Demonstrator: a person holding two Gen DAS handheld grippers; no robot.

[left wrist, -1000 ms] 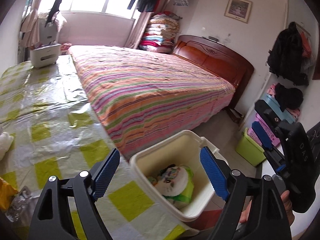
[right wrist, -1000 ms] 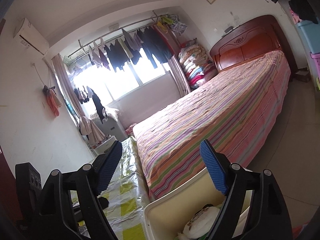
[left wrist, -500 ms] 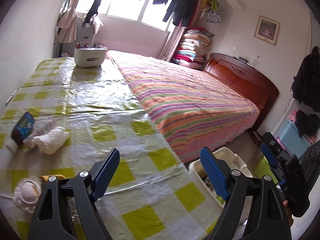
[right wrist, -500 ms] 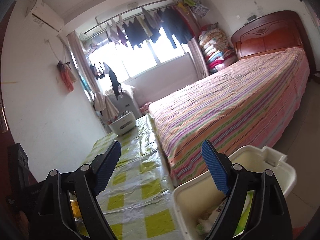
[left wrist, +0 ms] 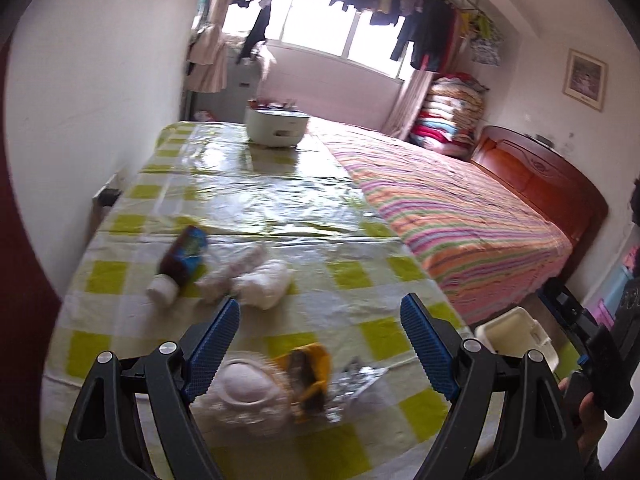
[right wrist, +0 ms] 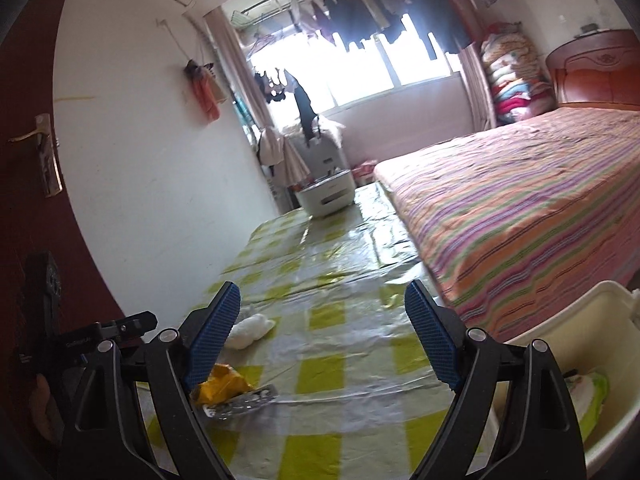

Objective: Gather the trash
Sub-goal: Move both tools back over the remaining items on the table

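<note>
Left gripper (left wrist: 320, 340) newly over trash.

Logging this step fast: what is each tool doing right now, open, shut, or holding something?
Left tool: open, holding nothing, over the trash on the table.
Right tool: open, holding nothing.

Faint pale lettering on the black camera mount (right wrist: 86, 340) at the left of the right wrist view — too small to make out; blue label on the dark bottle (left wrist: 182, 258) on the table — blurred, unreadable; no other text legible.
</note>
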